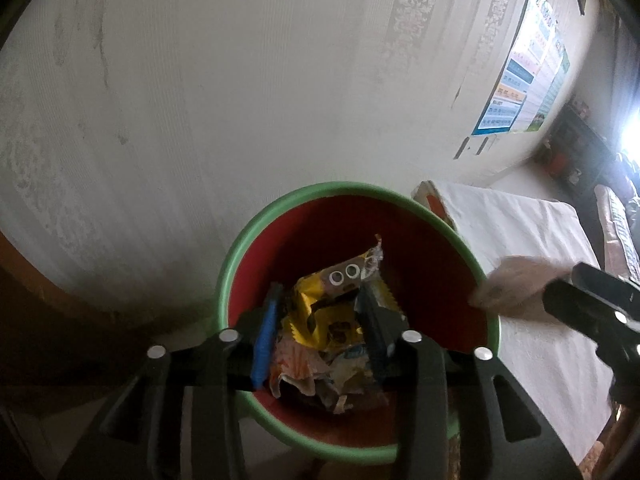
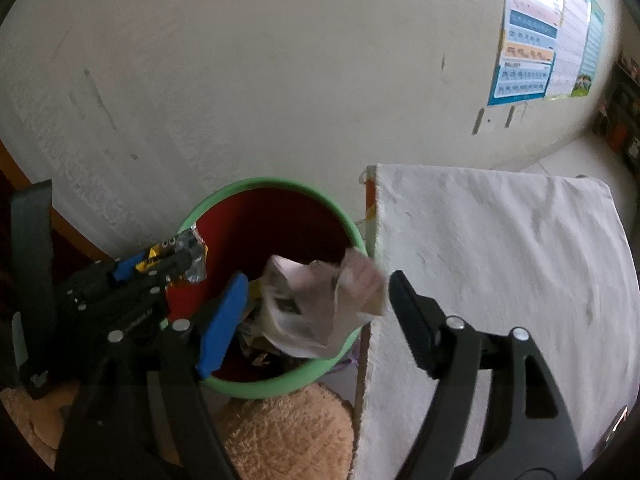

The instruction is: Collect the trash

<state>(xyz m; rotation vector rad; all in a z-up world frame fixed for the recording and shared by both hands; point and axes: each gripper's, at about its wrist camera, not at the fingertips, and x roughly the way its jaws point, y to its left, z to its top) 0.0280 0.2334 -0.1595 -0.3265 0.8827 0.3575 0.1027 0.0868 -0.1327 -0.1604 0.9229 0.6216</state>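
A bin with a green rim (image 1: 224, 280) and a red inside stands by the wall, with several wrappers (image 1: 320, 372) lying in it. My left gripper (image 1: 318, 292) hangs over it with its jaws parted. A yellow wrapper (image 1: 320, 312) with googly eyes stands between the fingers and leans on the right one, with a dark gap at the blue pad (image 1: 264, 340). In the right wrist view my right gripper (image 2: 318, 280) is wide open over the bin rim (image 2: 280, 182). Blurred crumpled paper (image 2: 312, 304) lies loose between its fingers. The left gripper (image 2: 164, 258) shows at the bin's left.
A table under a white cloth (image 2: 500, 260) stands right against the bin's right side. A beige plush thing (image 2: 288, 432) lies in front of the bin. The pale wall (image 2: 280, 80) behind carries a poster (image 2: 540, 40). Dark shelves (image 1: 572, 148) stand far right.
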